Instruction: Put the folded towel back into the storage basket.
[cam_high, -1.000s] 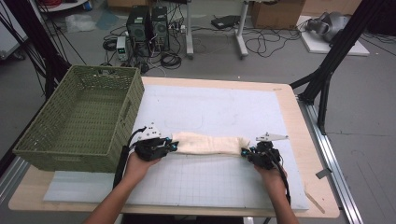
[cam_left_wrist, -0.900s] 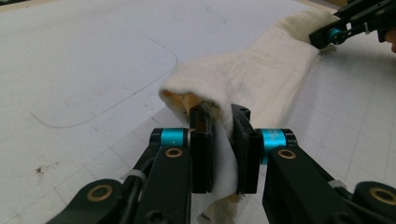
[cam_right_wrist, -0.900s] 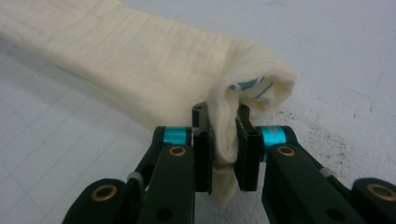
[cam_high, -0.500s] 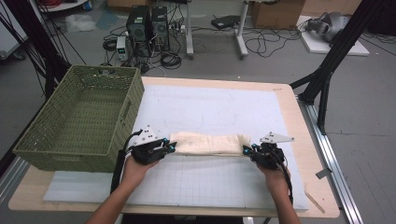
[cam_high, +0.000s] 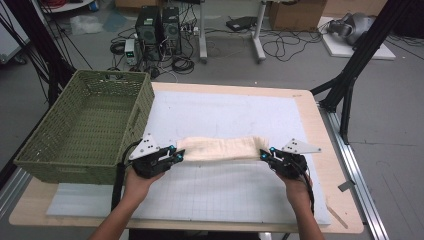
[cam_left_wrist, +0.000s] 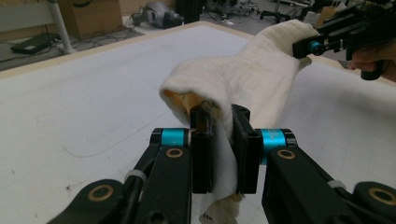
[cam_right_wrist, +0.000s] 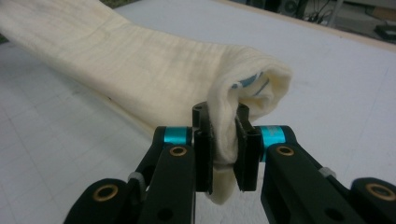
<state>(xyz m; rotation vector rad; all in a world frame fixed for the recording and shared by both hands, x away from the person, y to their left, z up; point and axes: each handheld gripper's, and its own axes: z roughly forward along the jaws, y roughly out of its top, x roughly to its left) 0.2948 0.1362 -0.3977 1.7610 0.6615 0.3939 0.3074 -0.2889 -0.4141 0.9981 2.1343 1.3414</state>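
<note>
Since the earlier frames, the left tongs (cam_high: 176, 154) have been carried up and a little toward the basket (cam_high: 80, 130), and the left end of the cream cloth (cam_high: 220, 148) has been raised with them; the right tongs (cam_high: 265, 154) have hardly been shifted. Both pairs of tongs are clamped on the cloth: in the left gripper view a fold of it is pinched between the left tongs (cam_left_wrist: 219, 149), and in the right gripper view the rolled end is pinched between the right tongs (cam_right_wrist: 225, 151). The cloth (cam_left_wrist: 252, 74) is stretched as a folded band from one pair of tongs to the other, just above the white mat (cam_high: 225, 112) on the worktop (cam_high: 305, 100). The green wicker basket is seen just beside the left tongs, on their outer side.
</note>
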